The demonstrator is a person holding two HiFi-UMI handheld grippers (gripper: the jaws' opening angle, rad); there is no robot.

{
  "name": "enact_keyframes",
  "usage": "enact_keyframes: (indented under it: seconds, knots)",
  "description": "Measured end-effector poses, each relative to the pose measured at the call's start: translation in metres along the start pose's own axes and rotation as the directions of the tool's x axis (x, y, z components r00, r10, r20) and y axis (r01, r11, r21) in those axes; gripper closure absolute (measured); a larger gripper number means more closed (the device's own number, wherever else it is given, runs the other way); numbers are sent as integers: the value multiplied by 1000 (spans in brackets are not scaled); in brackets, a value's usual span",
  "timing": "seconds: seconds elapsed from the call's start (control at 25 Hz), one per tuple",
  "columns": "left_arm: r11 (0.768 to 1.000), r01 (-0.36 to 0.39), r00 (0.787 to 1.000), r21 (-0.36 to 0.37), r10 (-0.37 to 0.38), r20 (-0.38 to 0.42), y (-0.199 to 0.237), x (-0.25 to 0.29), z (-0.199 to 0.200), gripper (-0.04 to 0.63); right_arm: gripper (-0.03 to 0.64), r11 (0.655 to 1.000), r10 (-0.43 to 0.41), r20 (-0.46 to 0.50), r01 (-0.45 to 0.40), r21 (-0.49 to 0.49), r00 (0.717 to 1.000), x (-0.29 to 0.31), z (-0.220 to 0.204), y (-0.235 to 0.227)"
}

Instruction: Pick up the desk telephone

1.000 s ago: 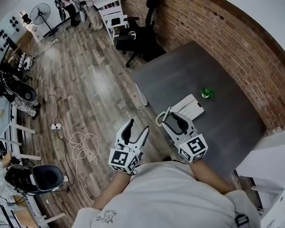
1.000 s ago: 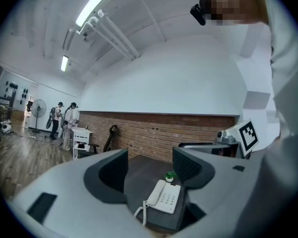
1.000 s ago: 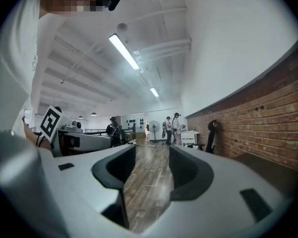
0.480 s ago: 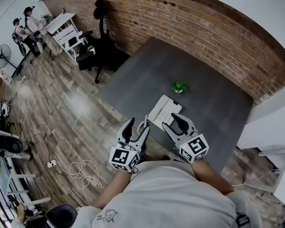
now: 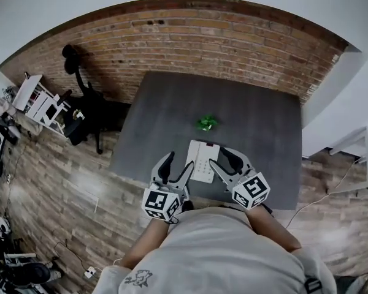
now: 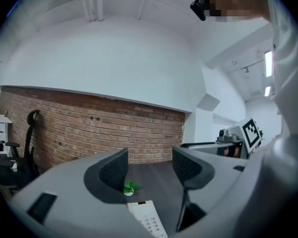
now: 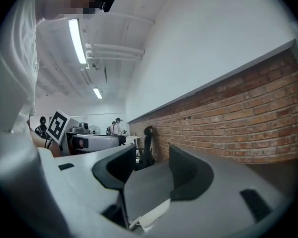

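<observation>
Both pairs of jaws are standing wide apart with nothing between the pads. The left gripper [image 6: 149, 167] is looking over the telephone [image 6: 148, 222], which is lying low in its view, below the jaw line. The right gripper [image 7: 151, 170] is showing only a white corner of the telephone [image 7: 151, 216] beneath its jaws.

In the head view the telephone [image 5: 202, 160] is lying flat on the desk [image 5: 257, 127], close to the near edge. The left gripper [image 5: 178, 162] is hanging just beside its left side and the right gripper [image 5: 224, 160] just beside its right. Whether either jaw is touching it I cannot tell.

The likely trouble is the height: both pairs of jaws are riding above the body, so closing now would probably catch air. A one-sided pinch could tip the telephone and shake the handset loose. A push towards the person could be sliding it off the near edge, which is very close. Any cord is not showing clearly, so a snag is a possibility.

Farther out, a small green plant [image 5: 206, 123] is sitting beyond the telephone, apart from it. The rest of the desk is lying bare up to the brick wall [image 5: 221, 41], giving room ahead and to both sides. An office chair [image 5: 86, 112] is standing well off to the left.
</observation>
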State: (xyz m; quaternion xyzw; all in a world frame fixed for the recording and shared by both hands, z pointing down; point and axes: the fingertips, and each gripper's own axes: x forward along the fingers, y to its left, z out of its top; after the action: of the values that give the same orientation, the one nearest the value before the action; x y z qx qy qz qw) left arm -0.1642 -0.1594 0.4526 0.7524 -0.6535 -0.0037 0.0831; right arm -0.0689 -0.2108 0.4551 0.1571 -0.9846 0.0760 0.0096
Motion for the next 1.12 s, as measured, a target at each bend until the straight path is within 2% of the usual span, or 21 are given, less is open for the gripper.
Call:
enact_keyframes:
  seconds: [0.28,0.6,0.84,1.12]
  knots:
    - [987,159,985,-8,-159,-65,37,13,-8,305,420,983,-185,-1,185,12,983,17,-9,8]
    - [952,302,944,-55,-307,-123,56,18,-28,305,419,944,-327,-50,329,38,944,18,-32,13]
    - [922,366,900,-124,-385,-204,50,20,-58,305,419,920,-370,-123,381,88,921,5,-58,7]
    - [902,380,853,-208,-428,-299,55,38,-103,301,419,914,-338,-237,378,147,911,7,-115,-16]
